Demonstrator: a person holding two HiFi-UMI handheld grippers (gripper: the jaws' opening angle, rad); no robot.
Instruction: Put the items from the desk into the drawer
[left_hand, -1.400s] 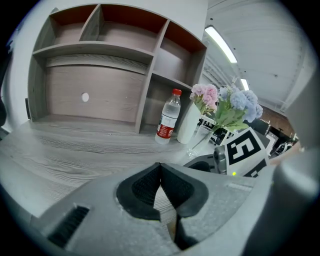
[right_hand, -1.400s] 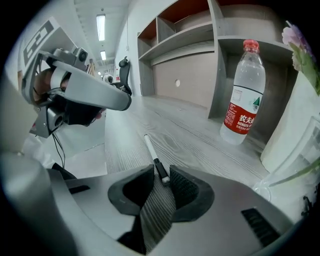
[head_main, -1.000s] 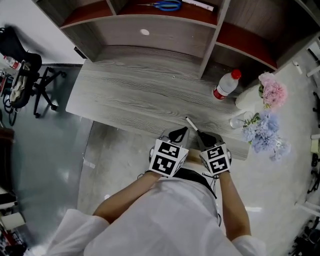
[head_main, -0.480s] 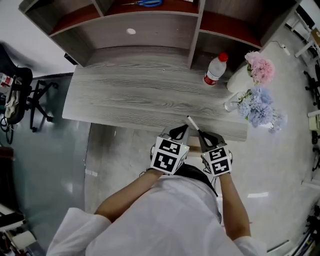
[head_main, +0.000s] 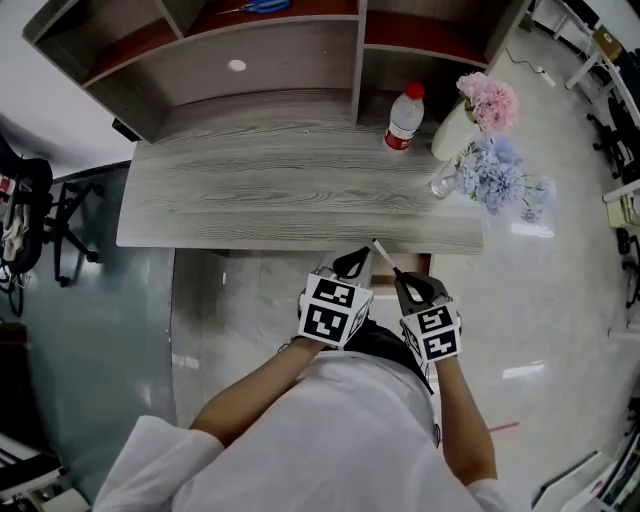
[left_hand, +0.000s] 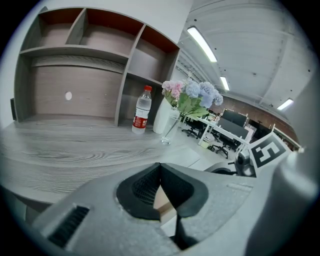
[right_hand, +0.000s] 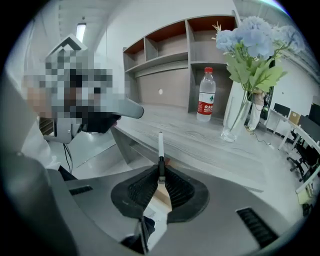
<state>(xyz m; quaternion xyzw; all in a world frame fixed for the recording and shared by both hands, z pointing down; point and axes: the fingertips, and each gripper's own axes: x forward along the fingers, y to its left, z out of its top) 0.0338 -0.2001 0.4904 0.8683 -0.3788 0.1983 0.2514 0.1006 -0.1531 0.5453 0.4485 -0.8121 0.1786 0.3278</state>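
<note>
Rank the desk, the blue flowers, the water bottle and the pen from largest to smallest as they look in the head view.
1. desk
2. blue flowers
3. water bottle
4. pen, clearly smallest, though nearest the camera

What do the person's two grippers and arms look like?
The left gripper and the right gripper both have a light grey body and black, ribbed fingers. Each one carries a white cube with black square markers on its faces. The person wears a white top, and its sleeves leave the forearms bare.
</note>
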